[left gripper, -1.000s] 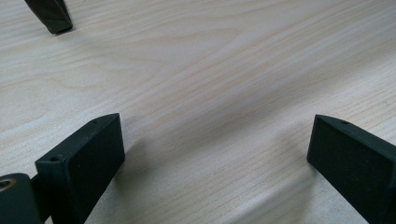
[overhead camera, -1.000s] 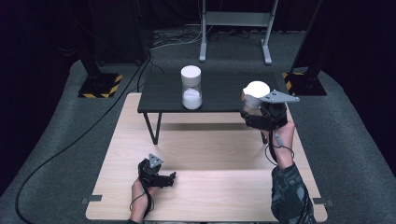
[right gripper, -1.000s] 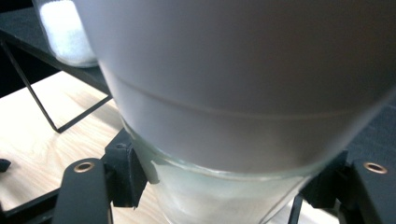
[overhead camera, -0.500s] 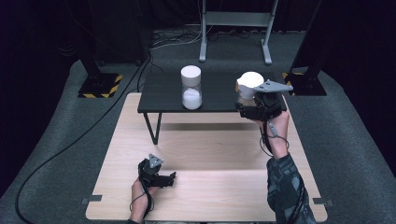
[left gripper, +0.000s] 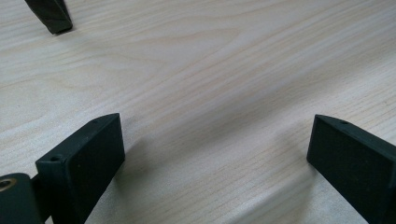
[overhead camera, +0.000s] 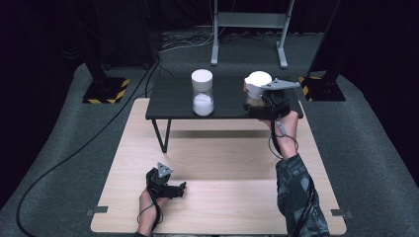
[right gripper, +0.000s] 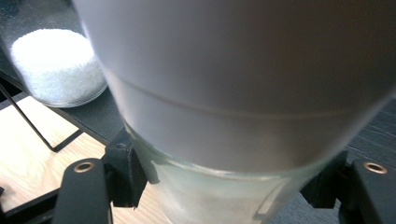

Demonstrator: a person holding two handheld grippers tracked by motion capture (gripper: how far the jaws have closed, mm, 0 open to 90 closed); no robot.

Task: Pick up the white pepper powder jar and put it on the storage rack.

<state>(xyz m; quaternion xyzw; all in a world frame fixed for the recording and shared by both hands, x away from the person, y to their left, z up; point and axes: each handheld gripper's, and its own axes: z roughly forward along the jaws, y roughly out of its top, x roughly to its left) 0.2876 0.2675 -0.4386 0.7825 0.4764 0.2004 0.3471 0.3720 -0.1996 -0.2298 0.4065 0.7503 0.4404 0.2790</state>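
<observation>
On the small black table (overhead camera: 173,101) stands a clear jar (overhead camera: 202,94) with a white lid and white powder in its lower half. My right gripper (overhead camera: 257,101) holds a second white-lidded jar (overhead camera: 258,85) over the table's right part. In the right gripper view the right gripper (right gripper: 224,182) is shut on the glass body of this held jar (right gripper: 233,93), just under its white lid. The standing jar (right gripper: 56,65) lies beyond it at the upper left. My left gripper (overhead camera: 179,187) rests low over the wooden board (overhead camera: 222,158), and in its own view the left gripper (left gripper: 215,158) is open and holds nothing.
The black table has thin legs (overhead camera: 163,136); one leg's foot (left gripper: 51,16) shows ahead of the left gripper. A cable (overhead camera: 74,148) runs across the grey floor at the left. Stand bases with yellow-black tape (overhead camera: 106,91) flank the table.
My right gripper has carried the held jar to the left and farther over the black table. The left gripper has stayed where it was.
</observation>
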